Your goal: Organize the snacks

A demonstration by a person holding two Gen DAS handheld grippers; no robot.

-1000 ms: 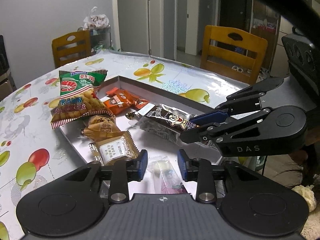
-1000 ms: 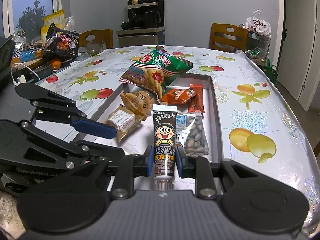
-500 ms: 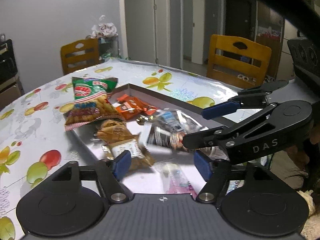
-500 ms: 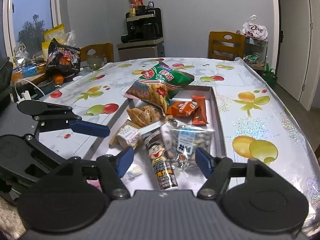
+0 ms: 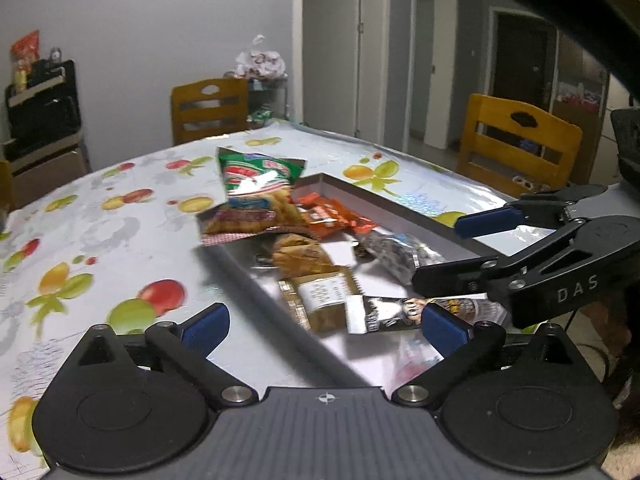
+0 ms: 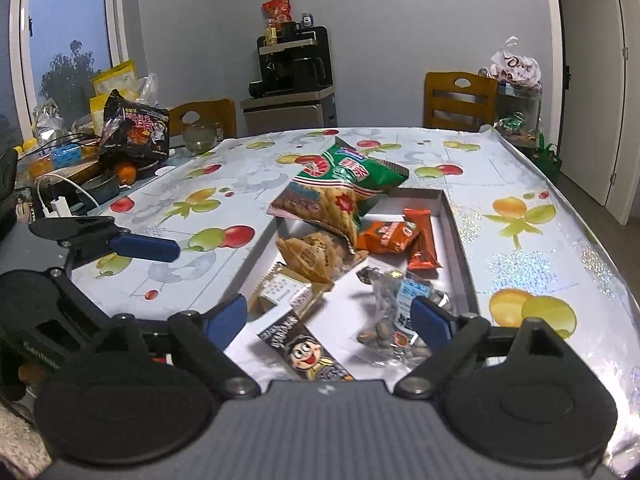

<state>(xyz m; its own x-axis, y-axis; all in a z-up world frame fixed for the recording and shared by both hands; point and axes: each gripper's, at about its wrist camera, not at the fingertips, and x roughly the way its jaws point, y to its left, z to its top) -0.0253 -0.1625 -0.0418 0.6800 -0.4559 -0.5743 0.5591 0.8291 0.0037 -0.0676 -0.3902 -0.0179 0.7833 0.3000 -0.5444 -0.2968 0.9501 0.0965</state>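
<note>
A shallow grey box (image 6: 460, 248) on the fruit-print table holds several snacks. A dark cartoon-face bar (image 6: 308, 354) lies loose at the box's near end, also in the left wrist view (image 5: 412, 312). A clear bag of nuts (image 6: 400, 316) lies beside it. Farther in are a green prawn-cracker bag (image 6: 340, 192), orange packs (image 6: 394, 236), a brown pastry pack (image 6: 316, 256) and a tan pack (image 6: 280, 292). My right gripper (image 6: 330, 318) is open and empty above the bar. My left gripper (image 5: 326, 328) is open and empty over the box's left wall.
Wooden chairs (image 5: 516, 148) (image 6: 458, 100) stand around the table. At the table's far left lie a black noodle pack (image 6: 134, 128), cables and bowls. A coffee machine on a cabinet (image 6: 292, 80) stands against the wall. Each gripper shows in the other's view (image 5: 520, 256) (image 6: 100, 240).
My right gripper opened and let the cartoon bar drop into the box, then drew back. My left gripper opened wide and shifted left. The nut bag shifted.
</note>
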